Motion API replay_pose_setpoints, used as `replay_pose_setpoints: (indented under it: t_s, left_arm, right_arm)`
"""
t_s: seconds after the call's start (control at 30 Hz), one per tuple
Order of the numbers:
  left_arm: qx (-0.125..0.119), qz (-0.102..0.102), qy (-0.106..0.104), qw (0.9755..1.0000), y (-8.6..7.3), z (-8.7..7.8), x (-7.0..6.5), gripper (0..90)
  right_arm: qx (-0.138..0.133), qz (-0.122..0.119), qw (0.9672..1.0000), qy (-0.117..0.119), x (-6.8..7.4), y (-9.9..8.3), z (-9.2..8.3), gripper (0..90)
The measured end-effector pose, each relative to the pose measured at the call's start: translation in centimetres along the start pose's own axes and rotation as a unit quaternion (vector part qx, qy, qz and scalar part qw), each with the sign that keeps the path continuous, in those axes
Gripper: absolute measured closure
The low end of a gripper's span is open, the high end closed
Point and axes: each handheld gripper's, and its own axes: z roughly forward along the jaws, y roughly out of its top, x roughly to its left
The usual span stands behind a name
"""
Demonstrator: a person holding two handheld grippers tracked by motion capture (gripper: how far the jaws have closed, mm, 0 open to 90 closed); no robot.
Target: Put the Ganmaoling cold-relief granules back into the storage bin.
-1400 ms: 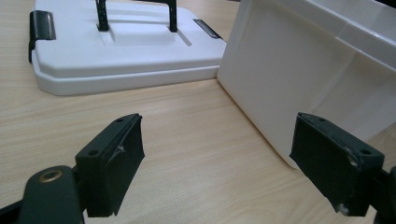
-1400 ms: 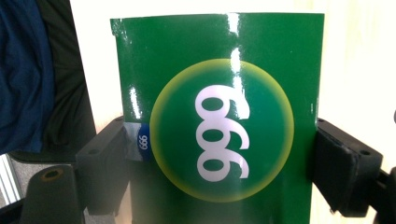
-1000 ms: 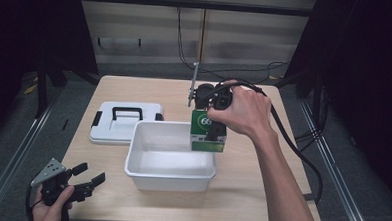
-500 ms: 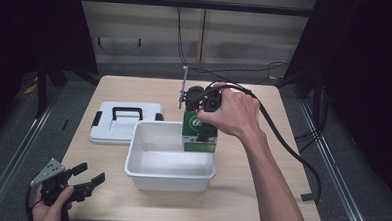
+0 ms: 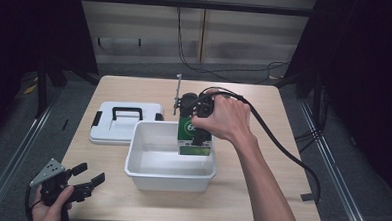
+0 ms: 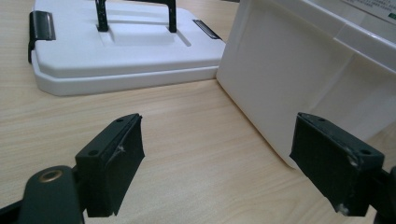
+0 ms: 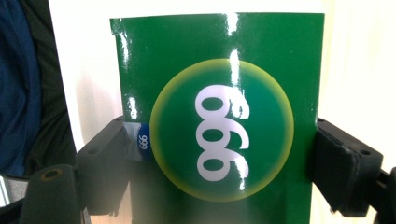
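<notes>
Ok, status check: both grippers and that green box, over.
Right gripper shut on green box, box partly inside white tub. Left gripper open, idle near table edge. Lid beside tub, nothing blocking.

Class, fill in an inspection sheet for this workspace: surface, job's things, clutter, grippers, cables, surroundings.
Surface: light wooden table, unmarked.
Job's things: green box held over the white bin; white lid with black handle lying flat beside the bin.
Clutter: nothing seen.
Grippers: right gripper shut on the green box; left gripper open, at the table's near left corner.
Cables: black cable trailing from the right gripper across the table.
Surroundings: dark frame, wall cables behind.
</notes>
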Motion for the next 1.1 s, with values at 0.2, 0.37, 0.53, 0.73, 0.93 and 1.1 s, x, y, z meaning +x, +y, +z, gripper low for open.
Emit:
replay_pose_setpoints:
  t_s: [0.2,0.37,0.53,0.73,0.93,1.1]
  left_arm:
    - [-0.001,-0.003,0.002,1.0,0.0,0.1,-0.1,16.7]
    - [0.0,-0.001,0.001,1.0,0.0,0.1,-0.1,16.7]
    - [0.004,0.003,-0.001,1.0,0.0,0.2,-0.1,16.7]
    - [0.004,0.0,-0.001,1.0,0.0,0.2,-0.1,16.7]
    - [0.005,0.004,-0.001,1.0,0.0,0.2,-0.2,16.7]
    - [0.004,0.0,-0.001,1.0,0.0,0.2,-0.1,16.7]
  right_arm:
    - [0.005,0.009,0.9999,0.007,-0.2,-0.4,1.4,16.0]
    - [0.008,0.01,0.9998,0.012,-0.3,-0.6,2.5,16.0]
    - [0.005,0.008,0.9998,0.017,-0.3,-0.8,3.8,15.9]
    - [-0.007,0.006,0.9997,0.023,-0.2,-1.4,5.0,15.7]
    - [-0.012,0.008,0.9996,0.025,0.0,-1.7,6.0,15.7]
    - [-0.005,0.001,0.9998,0.022,0.0,-1.4,7.2,15.6]
